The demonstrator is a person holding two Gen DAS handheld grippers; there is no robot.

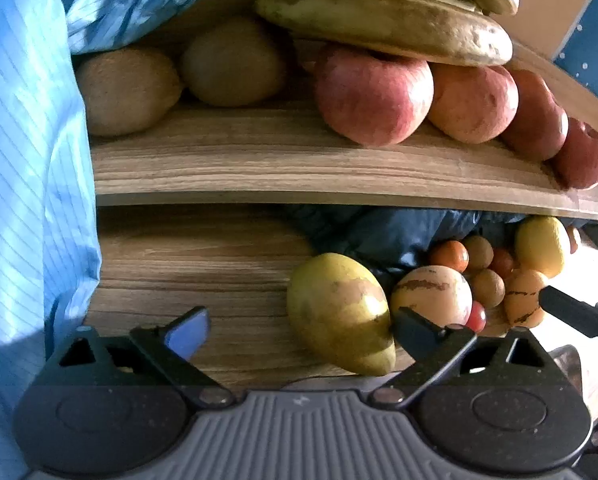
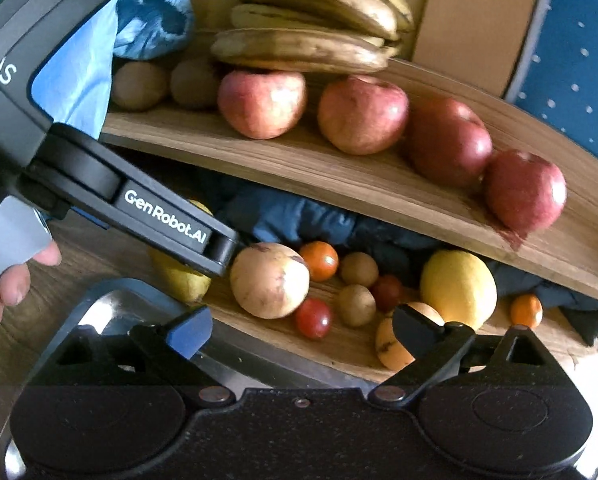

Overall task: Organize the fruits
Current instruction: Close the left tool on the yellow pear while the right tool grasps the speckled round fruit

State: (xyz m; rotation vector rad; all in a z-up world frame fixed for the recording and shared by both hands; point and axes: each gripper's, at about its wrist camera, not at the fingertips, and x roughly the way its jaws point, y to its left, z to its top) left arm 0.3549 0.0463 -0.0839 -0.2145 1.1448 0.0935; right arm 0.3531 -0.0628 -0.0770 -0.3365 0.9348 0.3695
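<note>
Left wrist: left gripper (image 1: 295, 330) jaws apart, empty. Mango (image 1: 341, 314) lower centre, just inside right finger, long axis toward lower right.

Right wrist: right gripper (image 2: 303, 330) jaws apart, empty; round melon (image 2: 270, 280) just above gap. Left likely nearer mango.

We see red apples (image 2: 363, 114), brown-flecked yellow bananas (image 2: 311, 46), a yellow-green mango (image 1: 341, 312), a striped light-blue sleeve (image 1: 27, 160), and a white-dotted blue wall (image 2: 579, 80).

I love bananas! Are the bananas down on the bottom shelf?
No, the bananas lie on the upper shelf, behind the apples.
</note>
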